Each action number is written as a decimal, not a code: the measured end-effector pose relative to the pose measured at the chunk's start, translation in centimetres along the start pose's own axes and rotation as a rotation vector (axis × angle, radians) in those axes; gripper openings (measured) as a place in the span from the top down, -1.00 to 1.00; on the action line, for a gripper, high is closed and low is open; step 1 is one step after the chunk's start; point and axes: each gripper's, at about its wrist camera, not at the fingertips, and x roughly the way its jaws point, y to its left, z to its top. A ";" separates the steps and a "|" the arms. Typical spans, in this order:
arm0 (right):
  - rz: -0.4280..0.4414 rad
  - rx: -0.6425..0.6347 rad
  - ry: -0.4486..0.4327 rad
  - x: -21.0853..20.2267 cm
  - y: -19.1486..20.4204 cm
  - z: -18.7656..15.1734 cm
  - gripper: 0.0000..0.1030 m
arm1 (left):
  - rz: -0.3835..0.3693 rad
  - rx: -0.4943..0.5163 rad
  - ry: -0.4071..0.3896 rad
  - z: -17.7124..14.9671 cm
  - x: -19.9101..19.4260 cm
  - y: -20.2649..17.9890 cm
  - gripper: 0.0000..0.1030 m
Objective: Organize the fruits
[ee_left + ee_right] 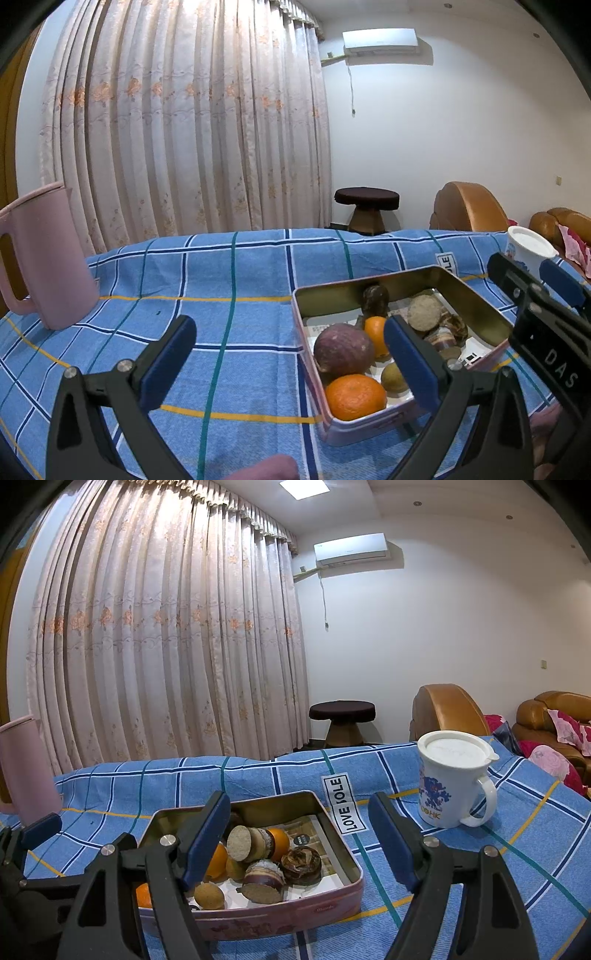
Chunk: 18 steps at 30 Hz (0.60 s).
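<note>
A pink metal tin [373, 428] [306, 910] lies on the blue checked cloth. It holds a purple passion fruit [343, 349], two oranges [355, 397] [375, 332], small brown fruits [394, 376] [209, 895] and round brown cut pieces [424, 313] [263, 877]. My left gripper [290, 363] is open and empty, low over the cloth at the tin's left side. My right gripper [299, 842] is open and empty, above the tin's right part; it also shows at the right in the left wrist view [532, 277].
A pink jug [44, 258] [26, 771] stands at the cloth's left. A white lidded mug [452, 782] [530, 247] stands right of the tin. A "LOVE" label [345, 808] is on the cloth. A stool [365, 208] and brown sofas [554, 712] are behind.
</note>
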 end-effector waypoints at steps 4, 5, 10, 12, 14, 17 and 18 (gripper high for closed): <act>0.000 0.000 0.000 0.0 0.0 0.0 -0.53 | 0.002 0.003 -0.009 -0.1 -0.1 -0.1 -1.00; 0.000 0.000 0.000 0.0 0.0 0.0 -0.53 | 0.001 0.005 -0.012 -0.1 -0.1 -0.1 -1.00; -0.001 0.000 0.002 -0.1 0.0 -0.1 -0.53 | -0.002 0.000 -0.025 -0.1 -0.3 0.0 -1.00; -0.001 0.000 0.001 -0.1 0.0 -0.1 -0.53 | -0.003 -0.009 -0.029 0.0 -0.3 0.1 -1.00; -0.002 0.000 0.002 -0.1 0.0 -0.1 -0.53 | -0.004 -0.019 -0.033 0.0 -0.3 0.2 -1.00; -0.002 0.001 0.002 -0.1 0.0 -0.1 -0.53 | -0.007 -0.020 -0.033 0.0 -0.3 0.2 -1.00; -0.002 0.001 0.001 -0.1 0.0 -0.1 -0.53 | -0.009 -0.019 -0.033 0.0 -0.3 0.2 -1.00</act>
